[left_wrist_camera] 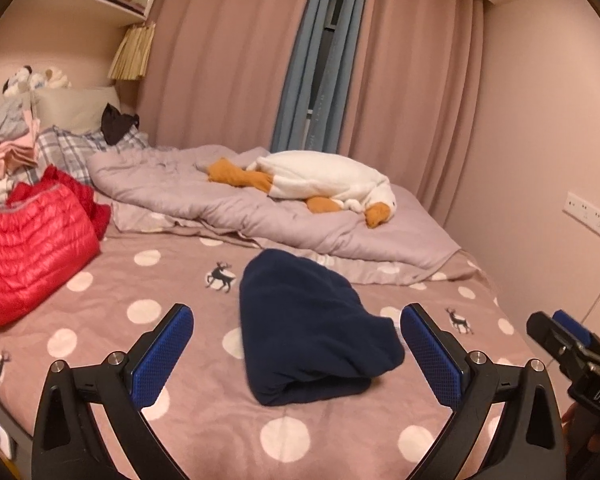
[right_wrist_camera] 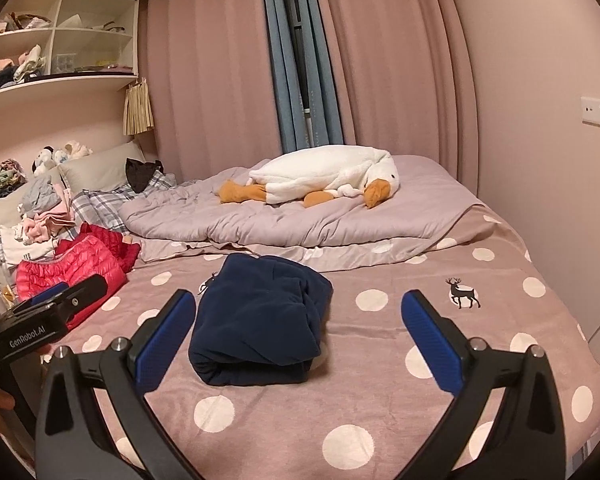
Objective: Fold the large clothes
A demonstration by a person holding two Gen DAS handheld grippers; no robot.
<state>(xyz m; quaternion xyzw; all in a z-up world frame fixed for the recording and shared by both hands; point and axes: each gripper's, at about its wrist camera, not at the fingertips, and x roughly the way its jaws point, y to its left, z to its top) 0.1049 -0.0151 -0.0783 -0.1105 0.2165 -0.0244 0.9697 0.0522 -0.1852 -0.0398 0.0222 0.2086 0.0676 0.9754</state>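
Now both grippers, left gripper [left_wrist_camera: 297, 354] and right gripper [right_wrist_camera: 299, 334], are hovering jaws apart, empty, over folded navy garment [left_wrist_camera: 306, 330] lying centre frame on dotted bedspread [left_wrist_camera: 172, 280].

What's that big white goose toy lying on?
The goose plush lies on a rumpled lilac quilt, spread over the polka-dot bedspread. Whatever is directly beneath its body, or under the quilt, is covered and cannot be seen.
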